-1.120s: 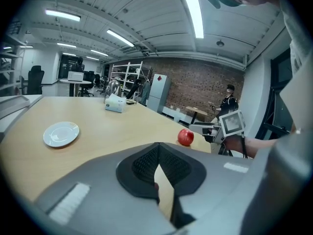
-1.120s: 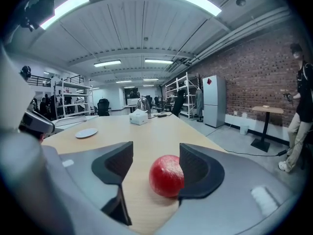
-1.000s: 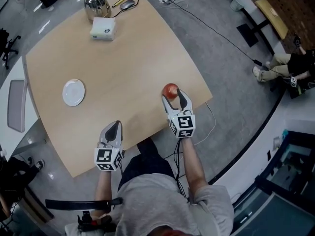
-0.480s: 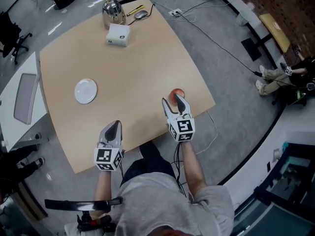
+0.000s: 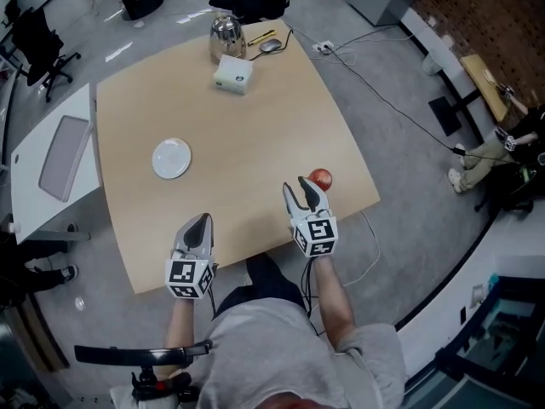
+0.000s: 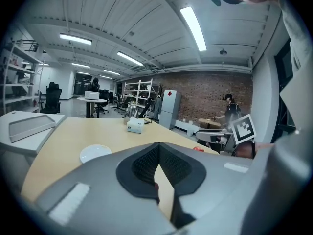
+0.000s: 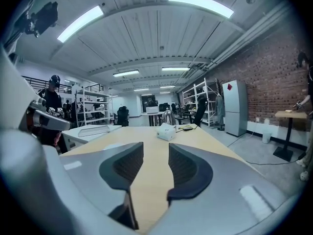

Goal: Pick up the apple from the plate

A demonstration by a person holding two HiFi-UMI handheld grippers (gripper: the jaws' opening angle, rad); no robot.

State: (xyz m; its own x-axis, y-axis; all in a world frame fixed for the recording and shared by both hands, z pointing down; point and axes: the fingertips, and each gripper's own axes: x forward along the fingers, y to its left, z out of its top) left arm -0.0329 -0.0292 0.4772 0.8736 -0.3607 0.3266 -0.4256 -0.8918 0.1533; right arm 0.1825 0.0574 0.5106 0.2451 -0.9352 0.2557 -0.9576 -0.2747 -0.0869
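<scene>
Apple (image 5: 321, 178) isn't on the plate (image 5: 171, 158). It sits bare on the table (image 5: 255, 118), right of centre in the head view, close to the table's right-hand corner. Plate is left of centre, empty, well apart from it.

Right gripper (image 5: 300, 192): tips just below-left of the apple, near it but not around it. Its own view shows a middling gap between the pads with only tabletop behind. Jaws have just been closing, on nothing. So it's empty, about half open.

Left gripper (image 5: 197, 222): lower left, at the table's near edge, pads together, holding nothing.

My read: the lift off the plate looks done and the apple is parked. If it's to be grabbed again, the right one is the obvious hand. How I'd do it:
- Reopen first. The present gap looks narrower than the apple, so pushing in like this would just shove it.
- It's round and near the corner, so a nudge toward upper right of the frame could roll it off. Come in from lower left, low and level, no contact until both pads flank it.
- Centre the pads on its widest part, then close slowly and evenly.
- Lift straight up before any sideways move.
- Left isn't needed; leave it out of the way.
</scene>
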